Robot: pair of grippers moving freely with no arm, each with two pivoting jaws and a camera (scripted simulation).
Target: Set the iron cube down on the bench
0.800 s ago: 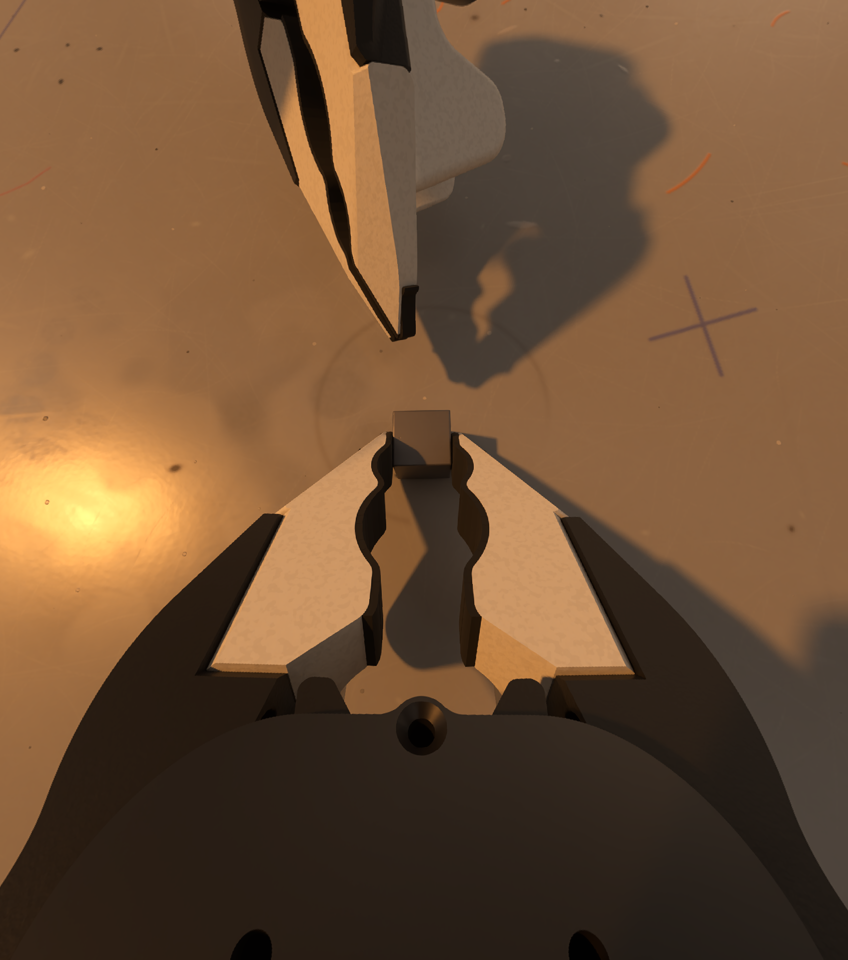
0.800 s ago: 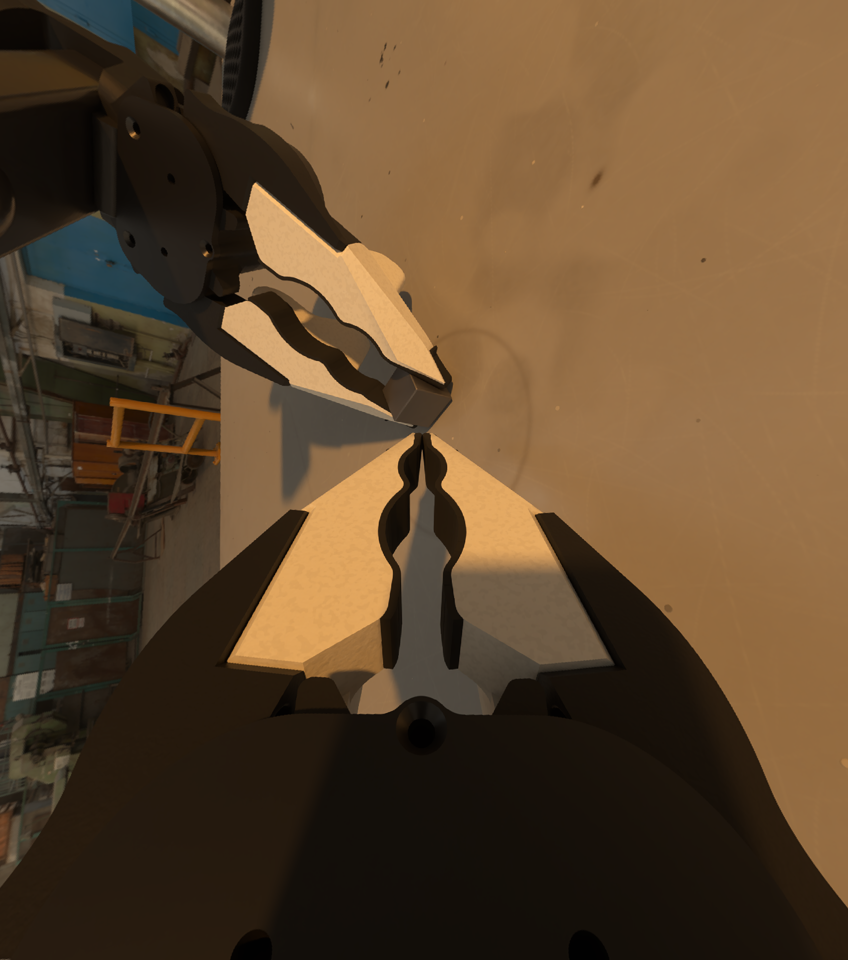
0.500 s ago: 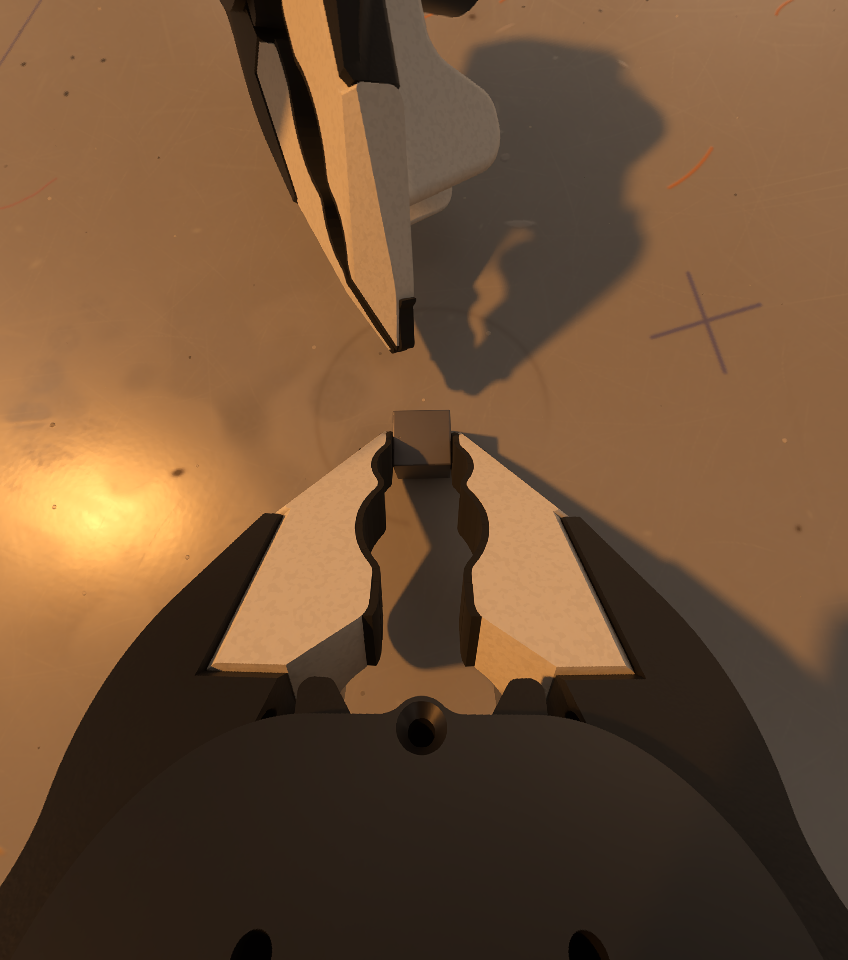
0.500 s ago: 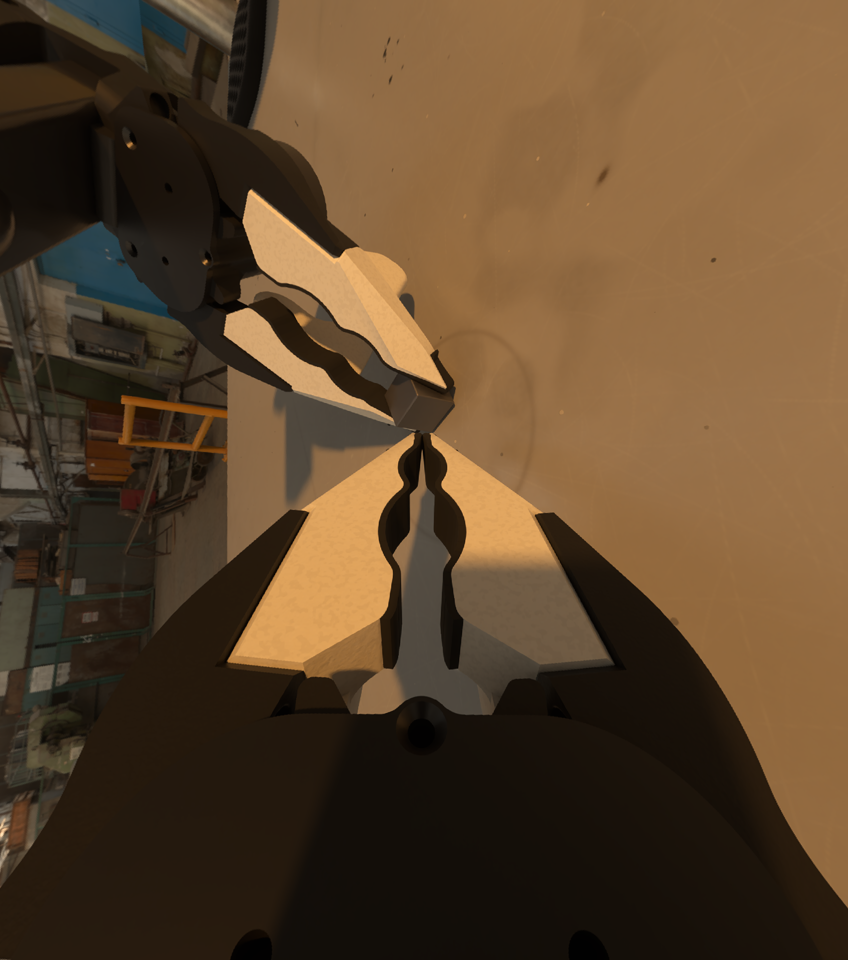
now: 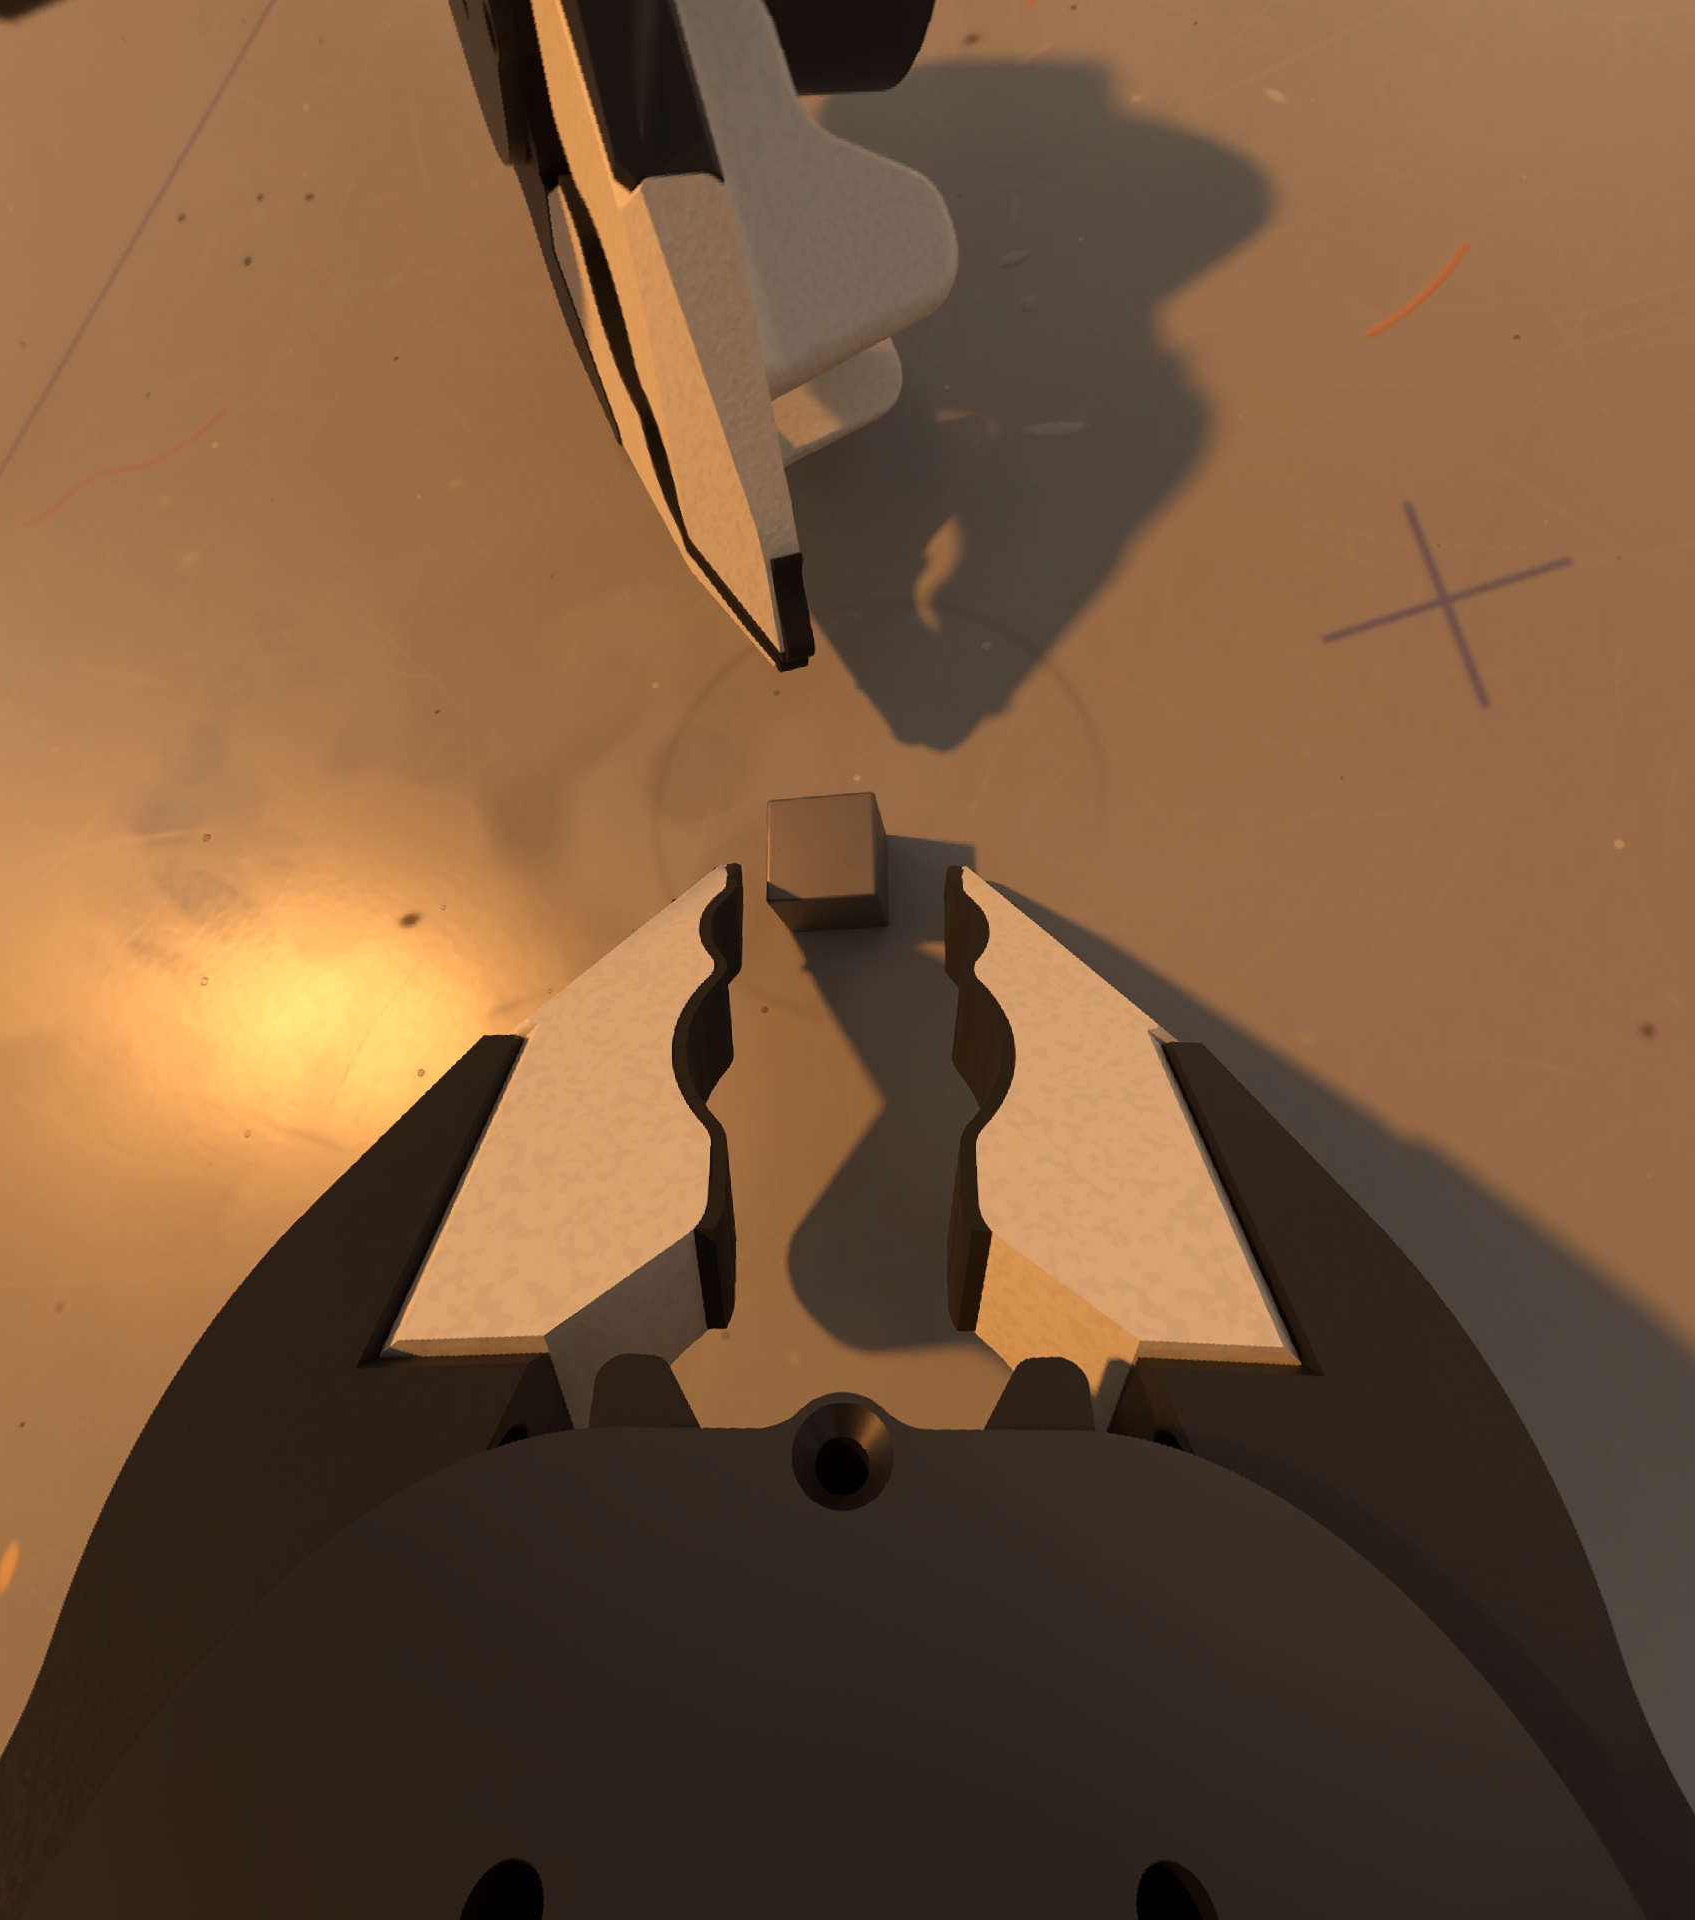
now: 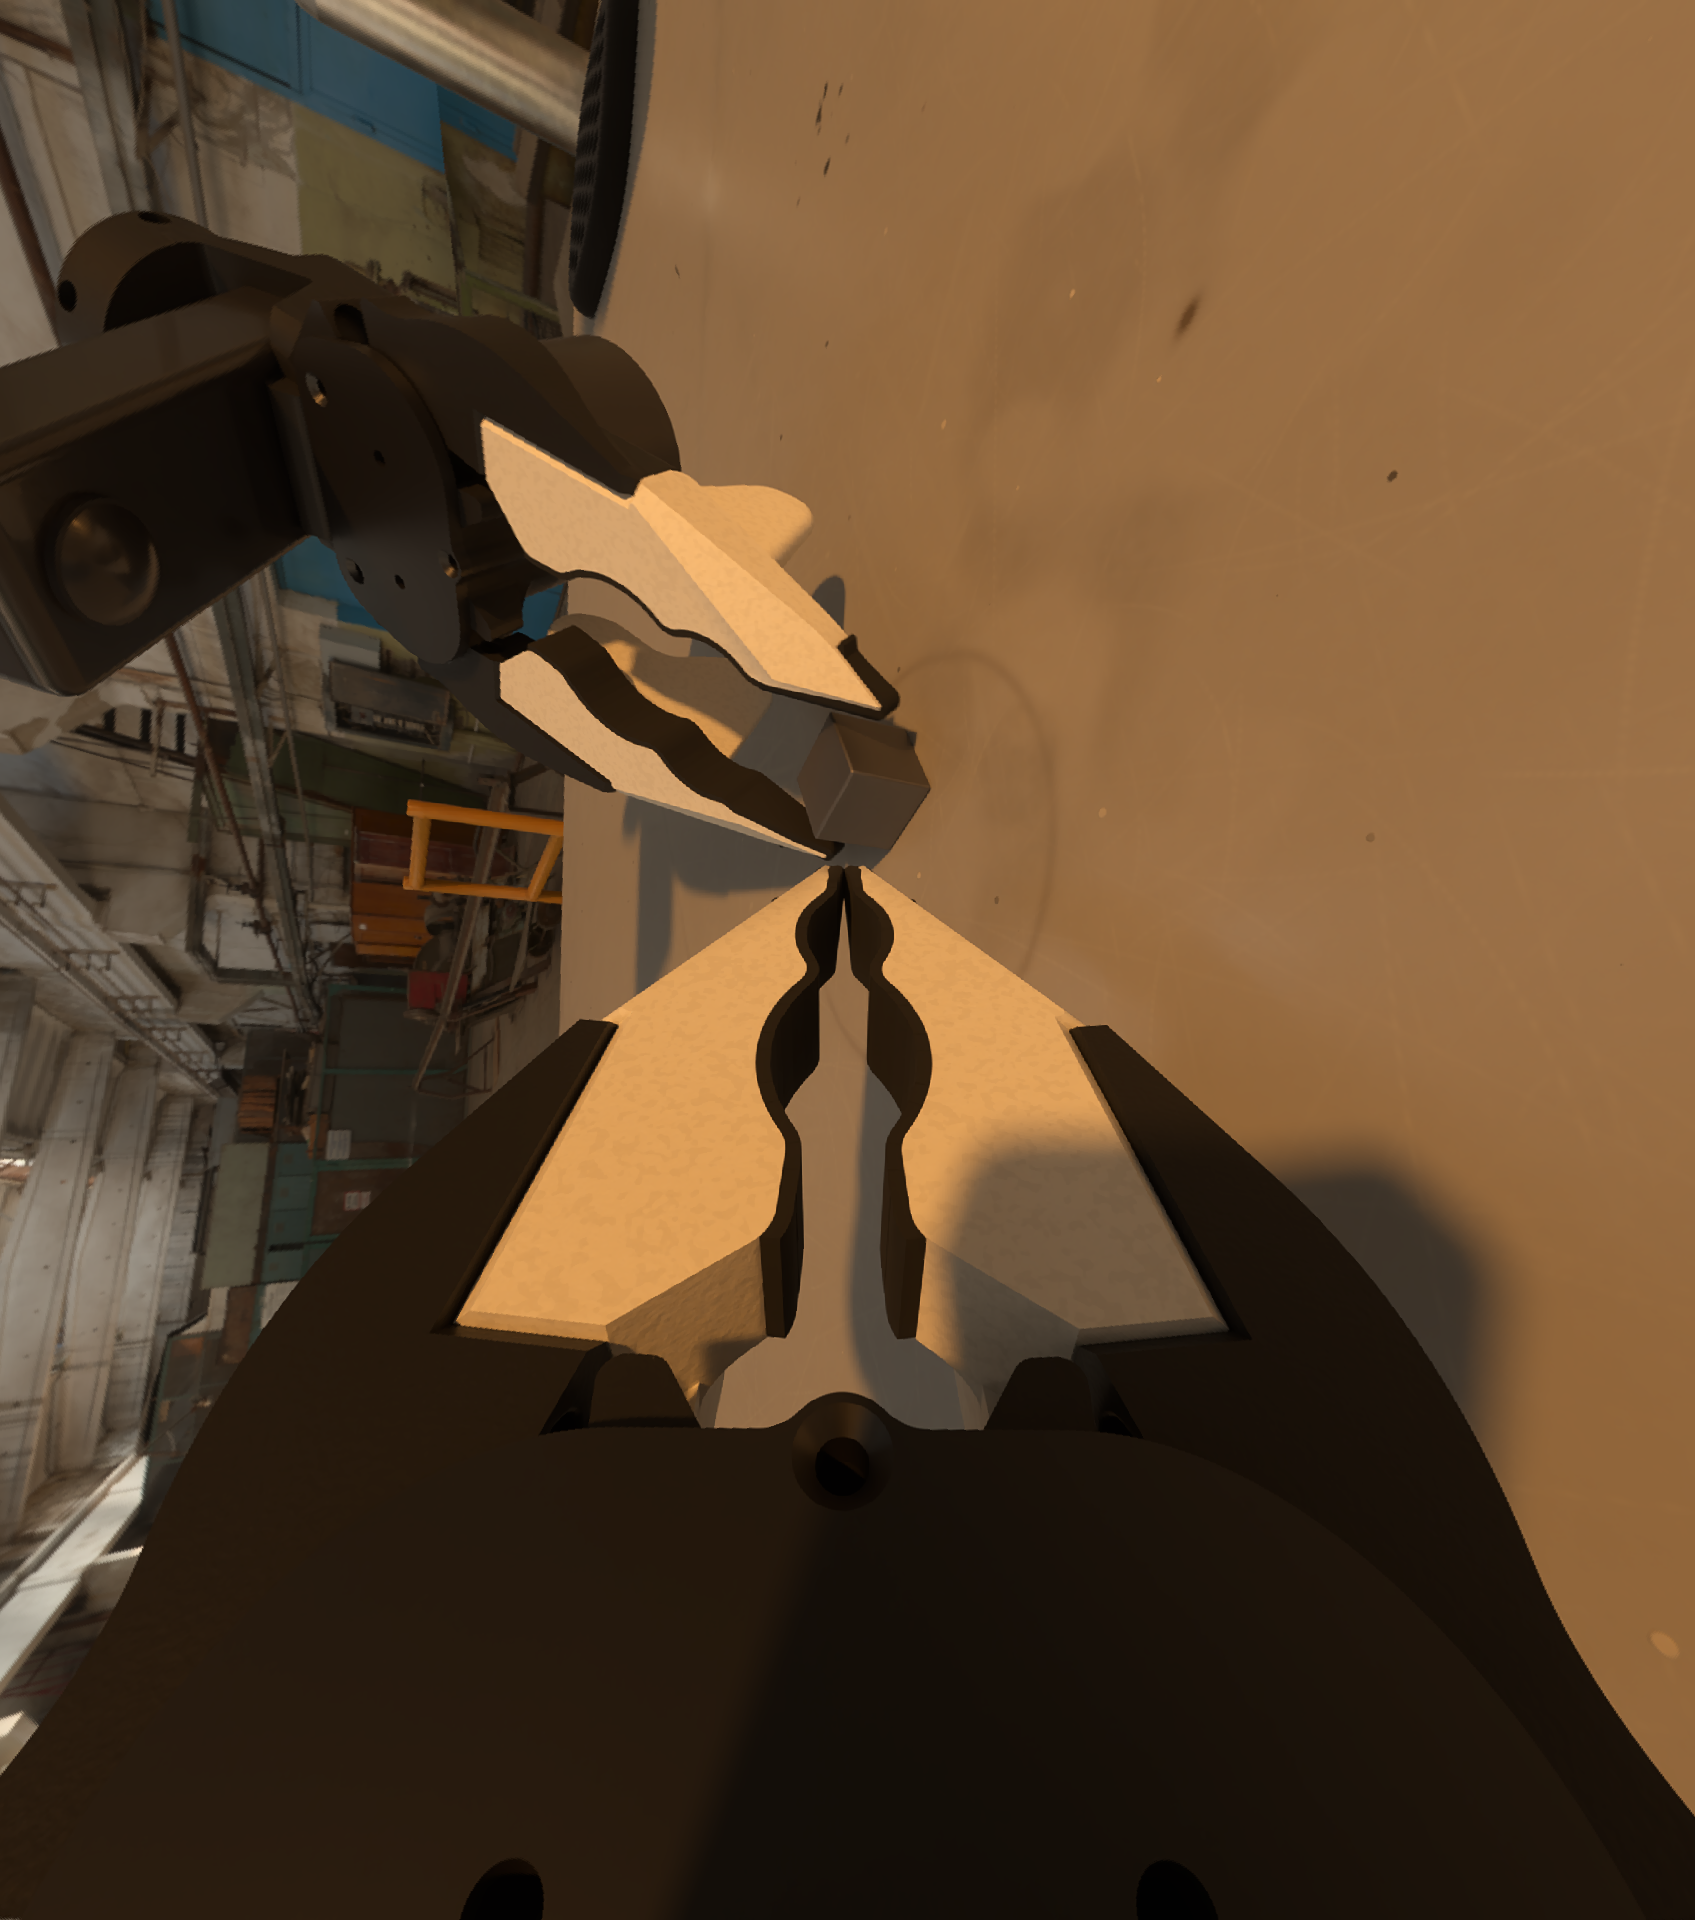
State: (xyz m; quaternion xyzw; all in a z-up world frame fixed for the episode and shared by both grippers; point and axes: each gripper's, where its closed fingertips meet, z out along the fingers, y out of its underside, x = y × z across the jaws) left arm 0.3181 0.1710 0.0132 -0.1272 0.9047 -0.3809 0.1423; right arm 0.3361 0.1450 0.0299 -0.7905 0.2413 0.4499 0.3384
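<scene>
We find no brand, label or readable writing anywhere, only a thin pencilled cross (image 5: 1445, 601) and a faint circle scored into the scuffed, tan, softly glossy bench (image 5: 199, 644).

Nearest us in the left wrist view, the left gripper (image 5: 843, 883) stands with its jaws parted wider than the cube, holding nothing; its speckled cream, wavy-edged fingers (image 5: 604, 1122) sit in matte black housings. Just past their tips the small dull-grey iron cube (image 5: 822, 860) rests on the bench inside the circle, clear of both fingers.

Farther off, the right gripper (image 5: 789, 623) hangs tip-down above the bench beyond the cube, not touching it. In its own view the right gripper (image 6: 844, 878) has its jaws nearly together at the tips, empty, with the cube (image 6: 869, 795) just beyond them.
</scene>
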